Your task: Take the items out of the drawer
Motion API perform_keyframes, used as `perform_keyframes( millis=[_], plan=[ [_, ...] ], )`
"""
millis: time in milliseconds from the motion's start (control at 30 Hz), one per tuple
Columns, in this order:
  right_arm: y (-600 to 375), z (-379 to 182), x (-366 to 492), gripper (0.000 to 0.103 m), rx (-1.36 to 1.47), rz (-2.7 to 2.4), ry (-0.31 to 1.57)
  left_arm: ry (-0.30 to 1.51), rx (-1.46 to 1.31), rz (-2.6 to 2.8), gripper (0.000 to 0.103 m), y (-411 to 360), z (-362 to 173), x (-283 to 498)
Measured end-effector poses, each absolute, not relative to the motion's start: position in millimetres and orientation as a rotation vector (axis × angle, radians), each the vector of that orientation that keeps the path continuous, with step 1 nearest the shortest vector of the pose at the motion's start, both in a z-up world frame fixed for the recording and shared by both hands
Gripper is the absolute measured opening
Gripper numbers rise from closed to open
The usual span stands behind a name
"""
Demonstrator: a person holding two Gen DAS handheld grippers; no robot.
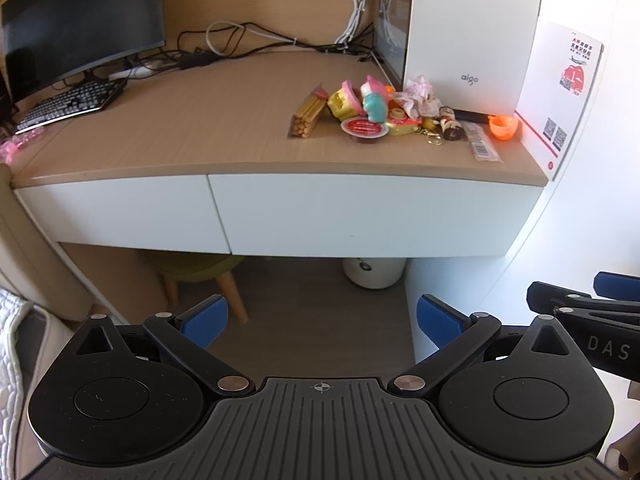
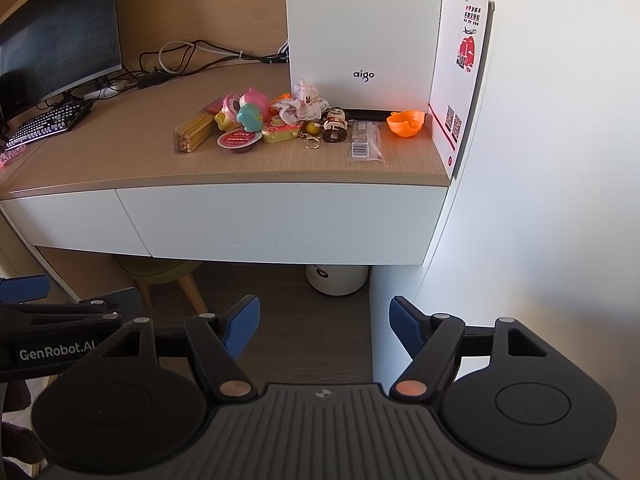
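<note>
The white right-hand drawer [image 1: 372, 216] [image 2: 280, 222] under the wooden desk is closed, as is the left drawer [image 1: 120, 216] [image 2: 68, 224]. On the desktop above it lies a pile of small items [image 1: 372, 108] [image 2: 256, 120]: a pack of yellow sticks [image 1: 308, 114] [image 2: 196, 134], a red-lidded cup [image 1: 365, 128] [image 2: 237, 139], toys, a keyring and an orange cup [image 1: 503, 126] [image 2: 406, 121]. My left gripper [image 1: 322, 326] hangs open and empty, well back from the drawer fronts. My right gripper [image 2: 324, 326] is also open and empty, beside the left one.
A white aigo computer case [image 1: 472, 28] [image 2: 364, 28] stands behind the pile, a printed card [image 1: 568, 88] [image 2: 460, 72] leaning at the desk's right end against the wall. Monitor [image 1: 80, 20] and keyboard [image 1: 72, 102] sit left. A stool [image 1: 200, 276] and white bin [image 1: 374, 272] stand under the desk.
</note>
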State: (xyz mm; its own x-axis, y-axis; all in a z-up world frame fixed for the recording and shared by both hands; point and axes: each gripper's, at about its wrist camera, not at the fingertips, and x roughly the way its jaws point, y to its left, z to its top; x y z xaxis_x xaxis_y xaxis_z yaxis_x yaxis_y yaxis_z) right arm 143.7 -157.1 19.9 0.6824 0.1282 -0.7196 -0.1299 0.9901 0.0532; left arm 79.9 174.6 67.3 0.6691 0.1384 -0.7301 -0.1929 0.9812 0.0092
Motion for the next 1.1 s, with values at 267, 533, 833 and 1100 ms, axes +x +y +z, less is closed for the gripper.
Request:
perform_keyframes(
  millis=[267, 533, 833, 1100],
  plan=[
    [-157.0, 19.4, 144.0, 0.072, -0.002, 0.145, 0.807, 0.819, -0.076, 0.190, 0.103, 176.2, 67.0, 79.5],
    [-155.6, 17.9, 143.3, 0.072, -0.002, 0.147, 0.810, 0.826, -0.076, 0.183, 0.103, 174.6, 65.3, 80.9],
    [-156.5, 17.4, 143.9, 0.072, -0.002, 0.147, 0.812, 0.826, -0.078, 0.182, 0.103, 172.9, 65.1, 81.2],
    [-157.0, 17.3, 144.2, 0.072, -0.002, 0.148, 0.813, 0.825, -0.079, 0.181, 0.103, 173.7, 65.3, 81.1]
  ],
)
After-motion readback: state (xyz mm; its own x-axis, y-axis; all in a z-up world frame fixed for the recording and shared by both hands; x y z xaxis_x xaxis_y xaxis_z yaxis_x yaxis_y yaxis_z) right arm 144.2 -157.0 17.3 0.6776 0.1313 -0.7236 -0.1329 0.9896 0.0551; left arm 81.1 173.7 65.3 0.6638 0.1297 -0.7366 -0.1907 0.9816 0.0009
